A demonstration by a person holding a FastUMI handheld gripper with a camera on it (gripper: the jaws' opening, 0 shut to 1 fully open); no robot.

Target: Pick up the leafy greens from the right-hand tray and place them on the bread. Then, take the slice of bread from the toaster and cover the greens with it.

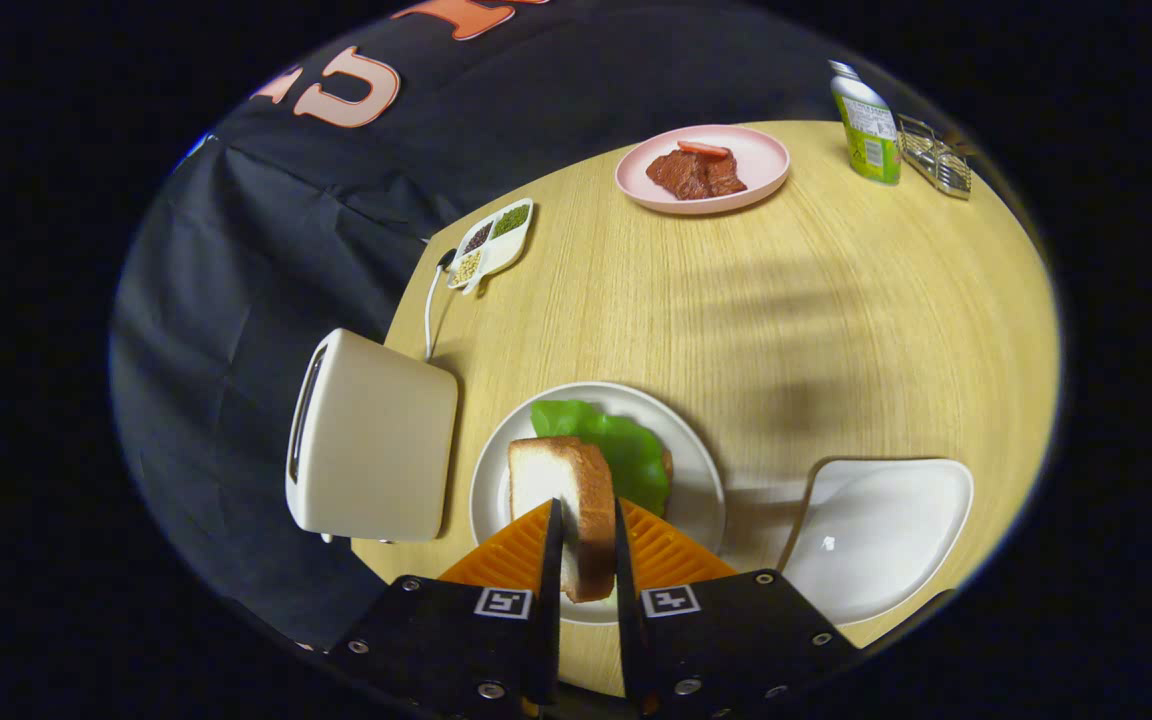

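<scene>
My gripper (588, 520) is shut on a slice of bread (568, 490), held on edge between both fingers, above a round white plate (701, 500). On that plate lie leafy greens (616, 445), spread over a lower slice of bread whose crust (668, 465) peeks out at their right edge. The held slice hangs over the near left part of the greens. The white toaster (371, 440) stands just left of the plate, its slot turned away to the left. Right of the plate sits the white tray (881, 535), bare inside.
Beyond the plate on the round wooden table (786, 300) are a pink plate with meat (702, 168), a small divided dish of seeds (492, 243), a green bottle (868, 122) and a wire rack (936, 157). The toaster's cord (429, 310) trails toward the dish.
</scene>
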